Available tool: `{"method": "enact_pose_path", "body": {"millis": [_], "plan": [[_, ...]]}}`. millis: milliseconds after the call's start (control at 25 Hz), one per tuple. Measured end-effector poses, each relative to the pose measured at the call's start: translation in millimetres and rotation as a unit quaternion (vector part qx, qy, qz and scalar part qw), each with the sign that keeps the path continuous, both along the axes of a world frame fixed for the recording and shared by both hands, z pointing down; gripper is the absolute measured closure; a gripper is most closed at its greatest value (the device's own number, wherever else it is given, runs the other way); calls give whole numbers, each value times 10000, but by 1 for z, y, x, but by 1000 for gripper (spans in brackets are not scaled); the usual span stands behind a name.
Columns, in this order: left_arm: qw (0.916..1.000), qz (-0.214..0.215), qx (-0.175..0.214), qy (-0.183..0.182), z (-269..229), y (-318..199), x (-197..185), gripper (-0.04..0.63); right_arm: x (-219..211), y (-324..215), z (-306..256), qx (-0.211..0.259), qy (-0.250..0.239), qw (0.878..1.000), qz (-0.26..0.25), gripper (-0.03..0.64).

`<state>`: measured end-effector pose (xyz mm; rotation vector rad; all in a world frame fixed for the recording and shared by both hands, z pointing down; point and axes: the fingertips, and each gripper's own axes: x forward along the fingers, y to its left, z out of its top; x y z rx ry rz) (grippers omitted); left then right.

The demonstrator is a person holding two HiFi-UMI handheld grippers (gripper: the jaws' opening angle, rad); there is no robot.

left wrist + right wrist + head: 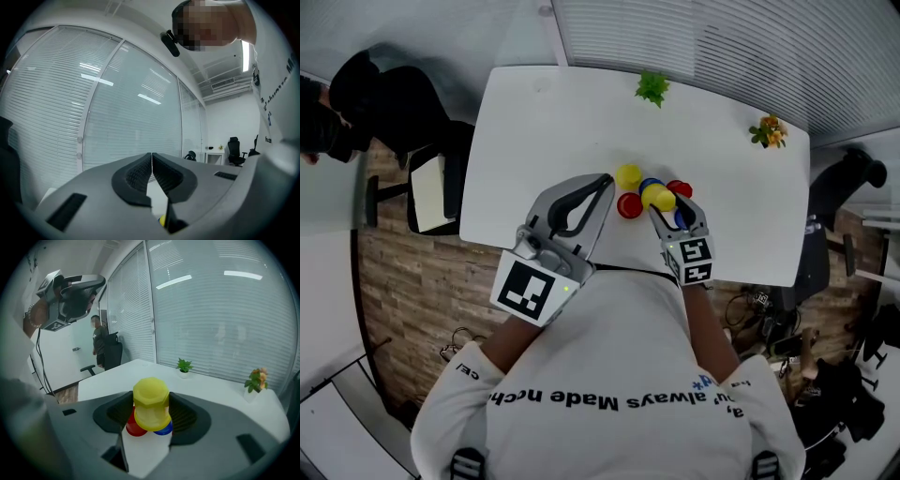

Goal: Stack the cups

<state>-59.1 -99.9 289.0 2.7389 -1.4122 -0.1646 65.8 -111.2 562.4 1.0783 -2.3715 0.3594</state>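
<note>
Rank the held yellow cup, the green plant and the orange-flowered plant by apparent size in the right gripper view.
1. yellow cup: largest, though it is nearest the camera.
2. orange-flowered plant.
3. green plant: slightly smaller; both plants stand far off, so their order is unsure.

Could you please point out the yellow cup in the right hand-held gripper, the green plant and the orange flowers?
yellow cup (151,404): right gripper view, side wall.
green plant (184,365): right gripper view, its leaves.
orange flowers (256,378): right gripper view, the blossoms.

Yellow cup (151,404) — inverted (red cup (134,427) near)
</note>
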Motion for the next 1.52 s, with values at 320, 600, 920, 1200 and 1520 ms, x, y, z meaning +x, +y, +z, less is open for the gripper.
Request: {"method": "enact_pose_path", "body": {"millis": [320,600,920,1200,1520], "plan": [[10000,-53,-3,-11,0,-4,-6,574,-16,-22,2,68,147,9998,-98,368],[9999,-105,-57,0,1,-9,-11,574,-24,-37,9,32,224,9996,-143,368],[9998,-164,-80,7,3,-15,-16,574,-31,-47,19,-50,268,9995,-185,368],[9997,-196,-110,11,5,-17,-21,574,-37,-51,27,-138,275,9993,-200,367],[9997,-212,-125,24,5,-17,-24,574,-40,-52,30,-157,274,9992,-234,327]]}}
